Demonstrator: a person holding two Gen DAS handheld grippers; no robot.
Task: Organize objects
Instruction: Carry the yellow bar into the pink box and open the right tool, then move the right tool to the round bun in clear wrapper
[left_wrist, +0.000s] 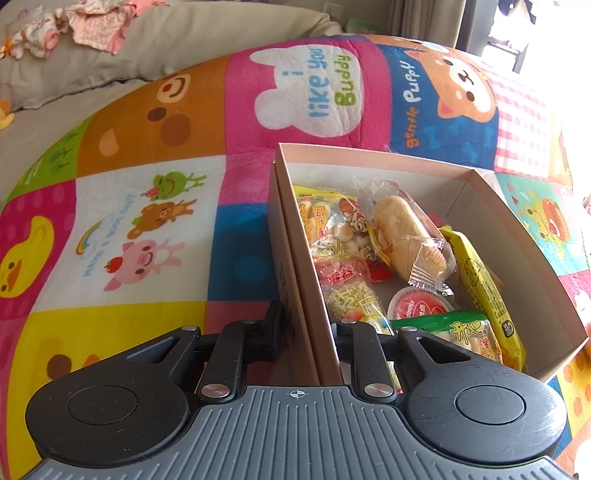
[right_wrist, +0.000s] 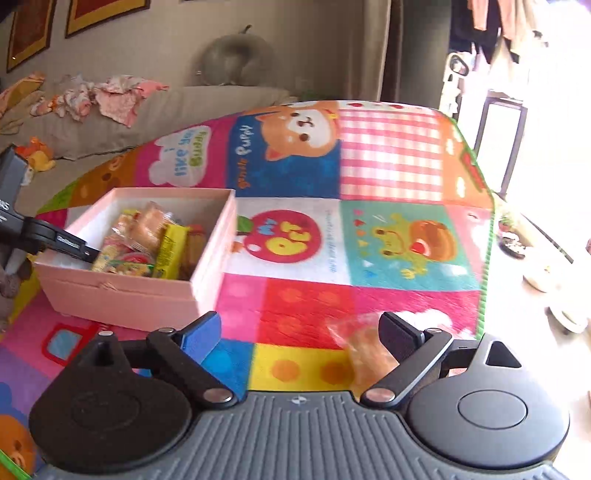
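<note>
Most of the sorting looks done: your pale pink cardboard box (left_wrist: 480, 206), at the right of the left-wrist frame, already holds many wrapped snacks, and your left claw (left_wrist: 306, 332) is clamped on its near wall. Your right claw (right_wrist: 301, 334) gapes wide and empty above one clear-wrapped snack packet (right_wrist: 364, 350) left on the colourful cartoon play mat (right_wrist: 388, 166), low in the right-wrist frame.

gripper (left_wrist: 308, 332): left one, clamped on the box's near-left wall, one finger outside, one inside
box (left_wrist: 524, 236): open cardboard, sitting on the mat, pretty full of snacks
snacks: wrapped bread roll (left_wrist: 408, 240) on top, yellow pack (left_wrist: 480, 280) by the right wall, red-lidded cup (left_wrist: 421, 304) just below the roll
mat (left_wrist: 147, 177): colourful cartoon patchwork
</note>
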